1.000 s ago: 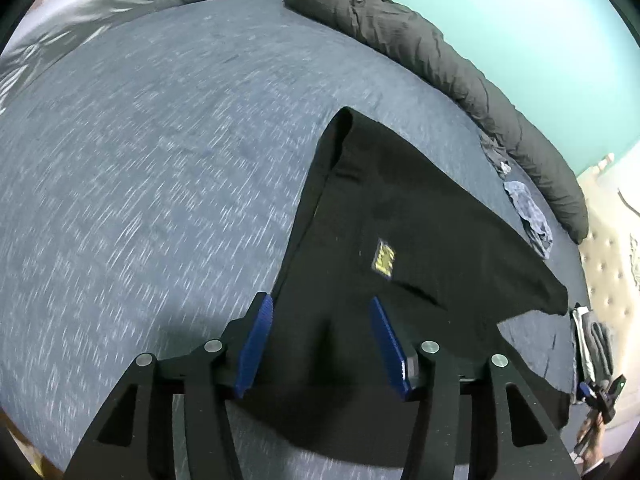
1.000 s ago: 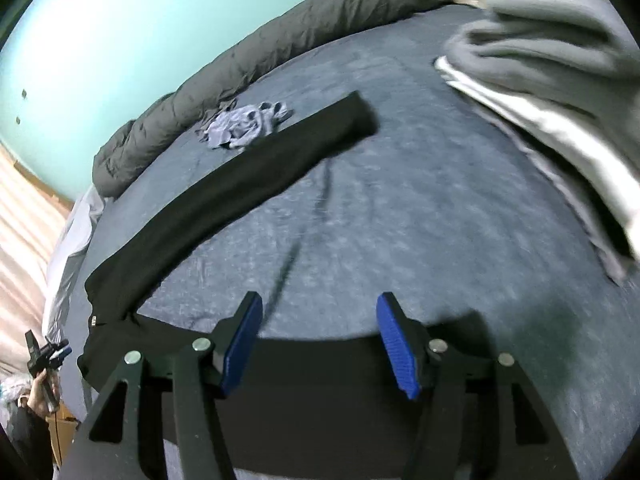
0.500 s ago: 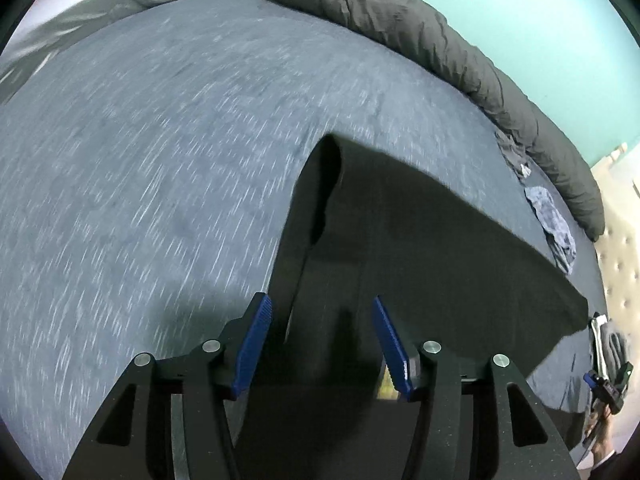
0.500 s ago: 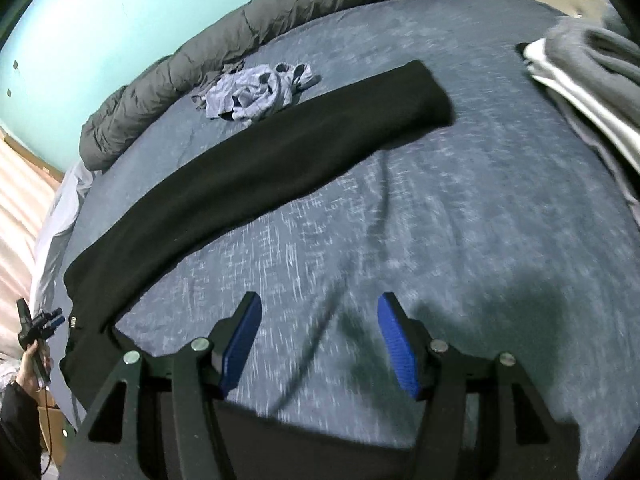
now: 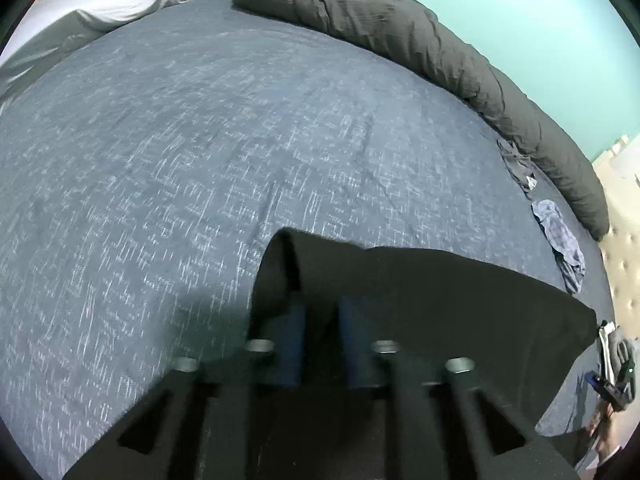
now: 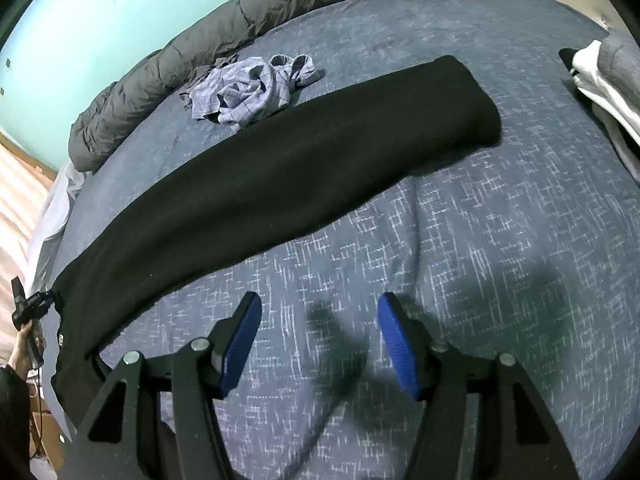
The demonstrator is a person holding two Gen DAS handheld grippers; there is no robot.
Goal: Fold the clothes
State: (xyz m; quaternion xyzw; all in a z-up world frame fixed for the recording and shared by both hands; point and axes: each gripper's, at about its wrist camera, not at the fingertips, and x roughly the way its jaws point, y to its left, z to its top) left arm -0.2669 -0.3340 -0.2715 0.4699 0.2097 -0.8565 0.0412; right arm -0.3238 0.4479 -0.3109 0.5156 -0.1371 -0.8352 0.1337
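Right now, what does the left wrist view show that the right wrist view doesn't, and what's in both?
Only the left wrist view: the left gripper, fingers shut on the near end of the black garment, and pale grey bedding at the top left.

Only the right wrist view: the right gripper open over bare bedspread, nothing between its fingers, the garment's folded far end, and a grey and white clothes stack.

Both: the garment, the blue checked cloth, the dark duvet roll and the turquoise wall.
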